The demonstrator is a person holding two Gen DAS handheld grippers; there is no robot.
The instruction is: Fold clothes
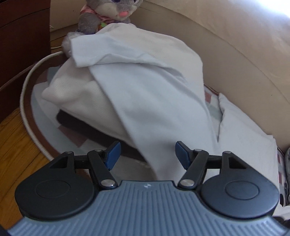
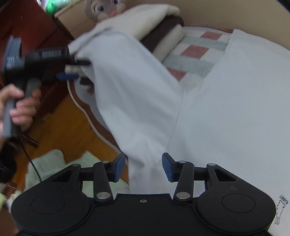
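Observation:
A pale white T-shirt [image 2: 226,109] lies spread on the bed, with a small printed figure near its lower right corner. One part of the T-shirt [image 1: 145,90] is lifted and draped over a stack of folded clothes [image 1: 72,94]. My left gripper [image 1: 147,155] is open, its blue pads wide apart, and the cloth hangs loosely between them. The right wrist view shows the left gripper [image 2: 76,69] again, in a person's hand [image 2: 20,107], beside the draped edge. My right gripper [image 2: 143,167] is open over the shirt's lower fold, its pads clear of the cloth.
A grey plush rabbit [image 1: 108,10] sits behind the cream and dark brown stack [image 2: 163,27]. A checked blanket [image 2: 195,54] covers the bed, bounded by a beige padded wall [image 1: 235,45]. A dark cabinet [image 1: 21,36], wooden floor [image 1: 14,136] and green cloth [image 2: 50,163] lie to the left.

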